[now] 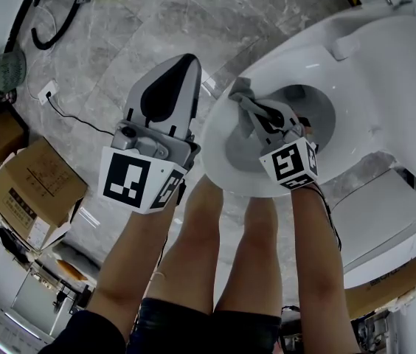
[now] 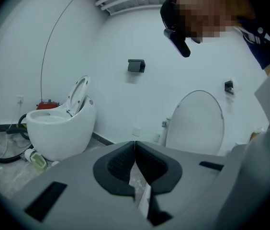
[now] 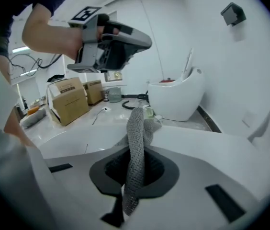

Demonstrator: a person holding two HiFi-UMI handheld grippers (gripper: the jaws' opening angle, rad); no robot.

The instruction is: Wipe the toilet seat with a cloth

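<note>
"Where is the cloth (image 3: 136, 128)?"

"The right gripper (image 3: 134, 150) has it. The jaws are closed tight on the grey mesh strip. It runs up between them, and its free end folds forward onto the white rim of the toilet seat (image 3: 197, 138)."

"And which part of the seat is that?"

"In the head view the right gripper (image 1: 241, 98) reaches over the bowl, with its tips and the cloth (image 1: 236, 88) at the left outer edge of the toilet seat (image 1: 226, 172). The person's legs stand at the front edge."

"What about the other hand?"

"The left gripper (image 2: 135, 152) holds nothing. Its dark pads meet at the tips, so the jaws are together. It hangs in the air off the seat's left edge, apart from it and above the grey marbled floor (image 1: 119, 43)."

"Anything else around?"

"A second toilet (image 3: 175, 97) stands by the wall, and cardboard boxes (image 1: 35, 186) sit on the floor to the left."
</note>
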